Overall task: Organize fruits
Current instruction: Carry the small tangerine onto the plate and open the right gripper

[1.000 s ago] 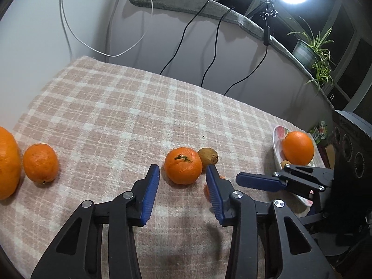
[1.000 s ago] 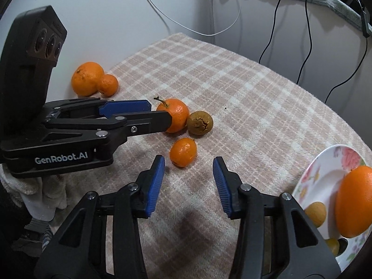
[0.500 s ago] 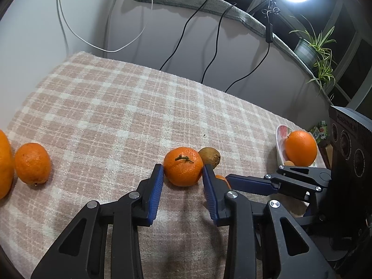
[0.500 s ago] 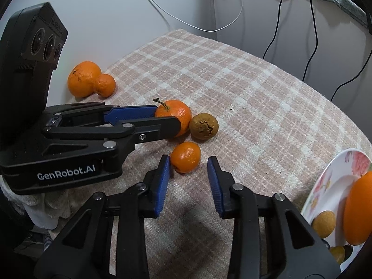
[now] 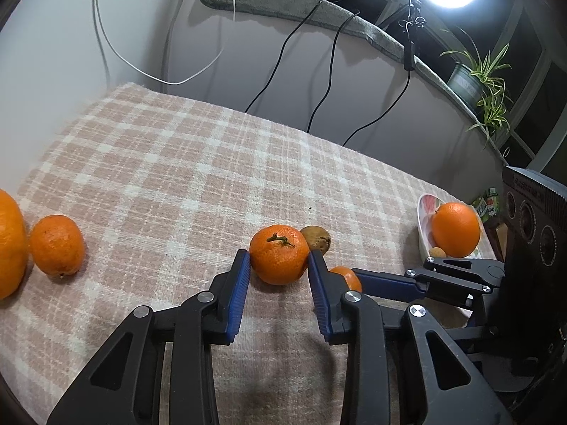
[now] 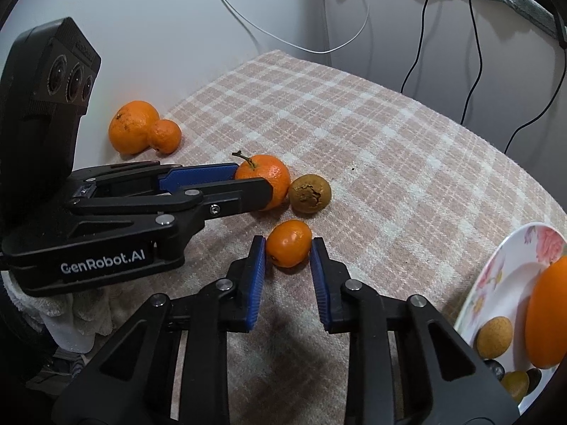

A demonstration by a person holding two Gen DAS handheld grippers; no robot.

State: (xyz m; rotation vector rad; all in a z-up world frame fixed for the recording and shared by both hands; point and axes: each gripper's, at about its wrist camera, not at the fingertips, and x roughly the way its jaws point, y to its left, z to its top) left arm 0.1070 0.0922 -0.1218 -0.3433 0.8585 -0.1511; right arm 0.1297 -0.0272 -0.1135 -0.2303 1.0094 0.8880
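A stemmed tangerine [image 5: 280, 251] lies on the checked cloth [image 5: 177, 177], and my left gripper [image 5: 278, 260] is shut on it, a blue pad against each side. The right wrist view shows the same grip [image 6: 251, 179] from the side. Just right of it, my right gripper [image 6: 287, 248] is shut on a small mandarin [image 6: 288, 242], which is half hidden behind my left finger in the left wrist view. A cracked brown fruit [image 6: 310, 193] rests beside both fruits, touching the tangerine.
A flowered plate [image 6: 496, 272] at the right holds a large orange [image 6: 547, 311] and a few small fruits. A big orange [image 6: 131, 125] and a smaller one [image 6: 164, 134] sit at the cloth's far left. Cables hang down the back wall.
Both pairs of jaws have narrowed from wide apart onto their fruits: the left around the stemmed tangerine, the right around the small mandarin. Neither fruit has moved.
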